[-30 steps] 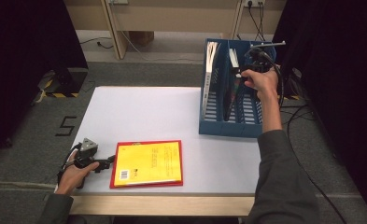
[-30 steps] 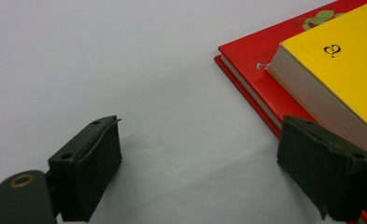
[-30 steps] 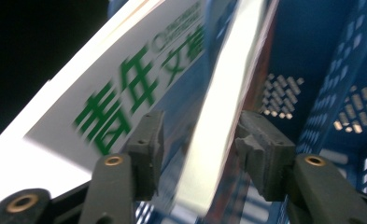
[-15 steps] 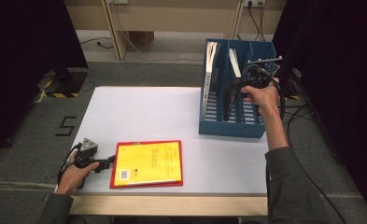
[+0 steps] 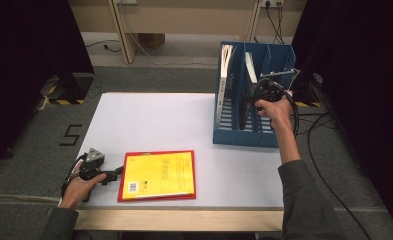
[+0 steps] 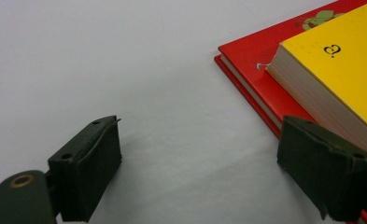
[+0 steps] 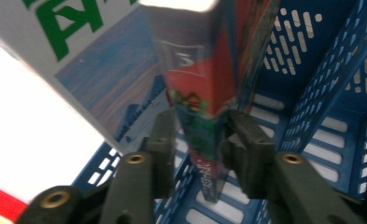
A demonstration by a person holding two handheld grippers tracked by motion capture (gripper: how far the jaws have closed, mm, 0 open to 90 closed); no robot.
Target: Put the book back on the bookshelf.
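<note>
Blue rack (image 5: 244, 132) at the far right of the tabletop (image 5: 154, 120), and that's where the action is: the right tongs (image 5: 249, 100) are down in its middle slot, and the right gripper view shows their two black pads on either side of a thin book's (image 7: 204, 107) spine. Those jaws have just been closing, the book between them, and the pads look to be pressing on both faces now, so call it a grip. The book stands upright on edge, its lower end down among the blue slats of the rack (image 7: 312, 140). Right beside it in that same view leans a white book (image 7: 69, 60) with big green letters and a blue picture on its cover. From above, another white-edged volume (image 5: 227, 57) stands in the rack's left slot.

Over at the near left, the left tongs (image 5: 115, 174) lie low on the tabletop, the hand (image 5: 79, 187) behind them. Their jaws stand wide apart with nothing between them, just bare white surface (image 6: 148, 93) in the left gripper view. One pad (image 6: 323, 163) sits right at the edge of the flat stack: a yellow book (image 5: 158, 175) lying on top of a red book (image 5: 156, 196), near the front edge. In the left gripper view the yellow one (image 6: 340, 60) sits slightly inset, the red cover (image 6: 256, 70) showing around its corner
</note>
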